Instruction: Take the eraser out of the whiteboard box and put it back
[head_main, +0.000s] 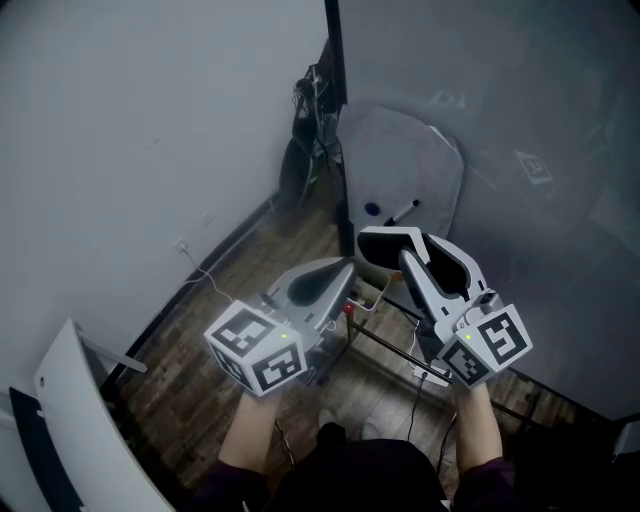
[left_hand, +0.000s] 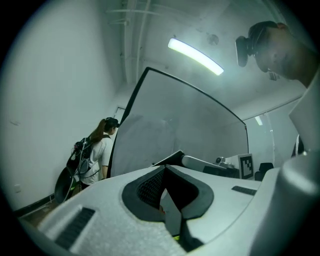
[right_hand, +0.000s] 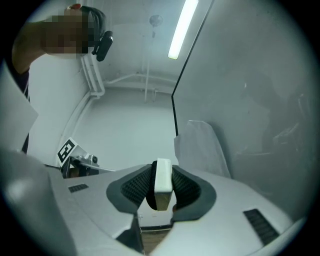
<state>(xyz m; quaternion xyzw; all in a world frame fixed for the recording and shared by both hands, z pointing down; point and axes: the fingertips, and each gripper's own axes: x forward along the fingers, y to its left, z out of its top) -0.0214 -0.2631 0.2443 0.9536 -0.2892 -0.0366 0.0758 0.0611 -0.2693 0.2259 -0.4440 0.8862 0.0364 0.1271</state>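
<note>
Room type: plain office or lab workroom. A large black-framed whiteboard (head_main: 520, 100) is carrying square marker tags (head_main: 533, 166) and a white box (head_main: 400, 175) with a pen (head_main: 404, 211); bare white wall (head_main: 130, 130) is meeting its left edge, and wood-plank floor (head_main: 230, 300) is lying below it. A ceiling tube light (left_hand: 195, 56) is glowing above the whiteboard, and a person (left_hand: 95, 155) is standing at its left edge.

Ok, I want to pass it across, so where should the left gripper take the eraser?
Probably the free end. The eraser sits in the right gripper, pads on its two broad faces, one end poking slightly past the tips. The left gripper should come from ahead, turned crosswise, and pinch that end by its narrow edges.
</note>
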